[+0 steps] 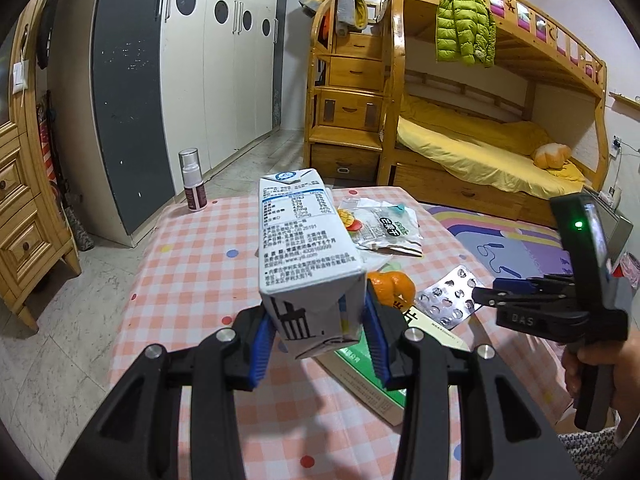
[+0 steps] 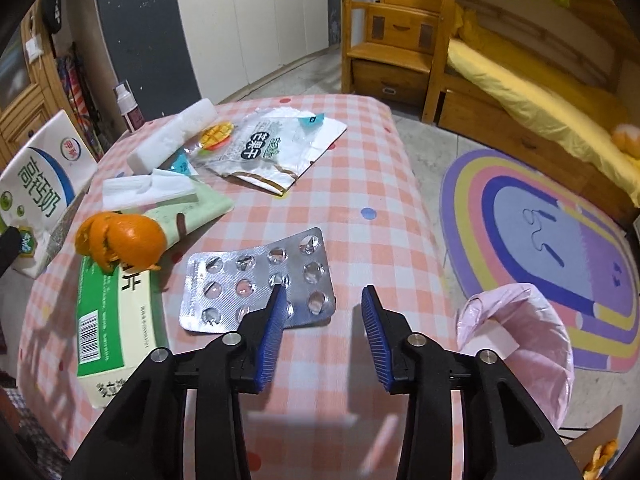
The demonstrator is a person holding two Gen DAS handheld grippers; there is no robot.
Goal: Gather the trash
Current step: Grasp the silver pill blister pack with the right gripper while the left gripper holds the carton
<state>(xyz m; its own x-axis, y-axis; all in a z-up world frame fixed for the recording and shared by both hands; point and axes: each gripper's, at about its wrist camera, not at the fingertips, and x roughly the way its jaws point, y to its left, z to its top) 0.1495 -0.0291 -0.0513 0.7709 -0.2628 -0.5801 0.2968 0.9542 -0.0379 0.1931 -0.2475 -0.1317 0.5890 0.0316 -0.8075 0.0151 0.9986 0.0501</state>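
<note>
Silver foil marks the thing nearest the free hand: the blister pack [image 2: 256, 285] lies flat on the checked tablecloth [image 2: 360, 200], and every other place is given from it. The right gripper [image 2: 323, 300] hangs just above its near right corner, fingers spread wide and empty; the left finger [image 2: 276, 312] overlaps the pack's edge while the right finger is over bare cloth. The pack's long axis runs roughly left to right across the fingers, tilted a little up to the right, so a grasp would need a shift left and probably a pinch at an edge, since it lies flat.

Left of the pack sits the orange peel [image 2: 124, 242], on a green medicine box [image 2: 116, 328]. Beyond the pack lie white tissue [image 2: 148, 190] and the crumpled mango snack wrapper [image 2: 264, 152]. To its right, off the table edge and lower, is the pink-lined bin [image 2: 520, 344], the likely goal.

The left gripper [image 1: 320, 336] is closed on the milk carton [image 1: 304, 248], held by its lower end, its length pointing away over the table, left of the pack.

The bin's mouth is partly folded over and cut off by the right finger's frame, so how open it is I cannot quite tell. The medicine box's near end is hidden under the left gripper in its own view.
</note>
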